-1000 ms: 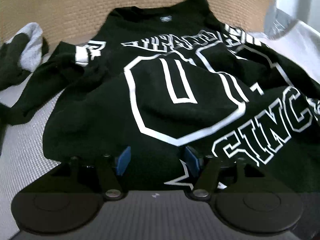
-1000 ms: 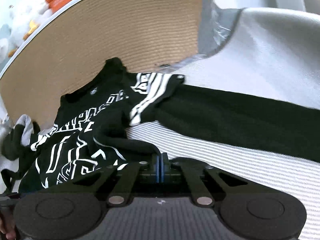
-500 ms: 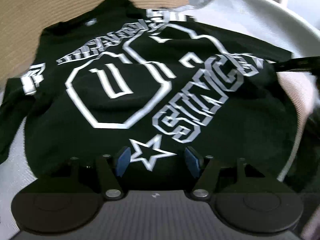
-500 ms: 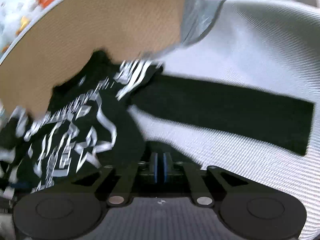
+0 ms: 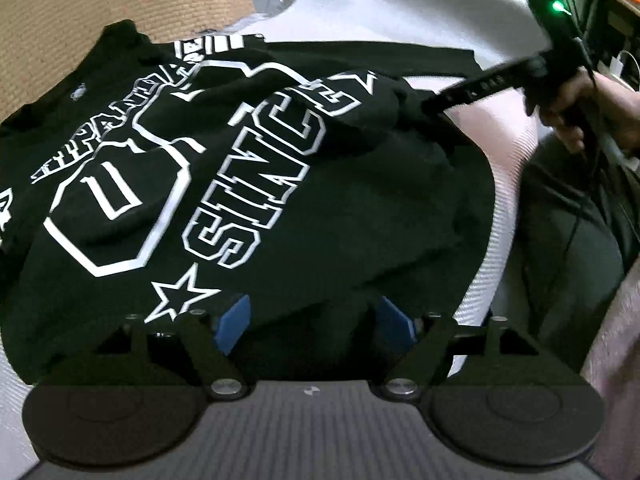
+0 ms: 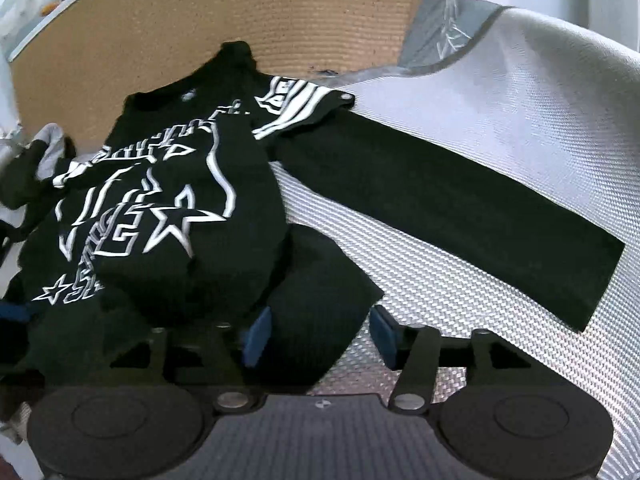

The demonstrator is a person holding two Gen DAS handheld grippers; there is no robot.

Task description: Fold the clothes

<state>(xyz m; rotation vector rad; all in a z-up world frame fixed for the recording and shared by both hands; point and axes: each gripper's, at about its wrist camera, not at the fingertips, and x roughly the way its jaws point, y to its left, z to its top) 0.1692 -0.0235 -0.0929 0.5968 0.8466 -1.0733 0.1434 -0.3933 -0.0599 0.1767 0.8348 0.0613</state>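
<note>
Both tools, left tool (image 5: 312, 322) & right tool (image 6: 318, 334), gape over 1 black sweatshirt (image 5: 280, 184).

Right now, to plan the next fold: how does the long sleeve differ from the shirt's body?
The long sleeve lies flat and straight; the shirt's body is bunched and wrinkled. The sleeve is plain black; the body carries white print. Both are black and rest on the white cloth.
</note>
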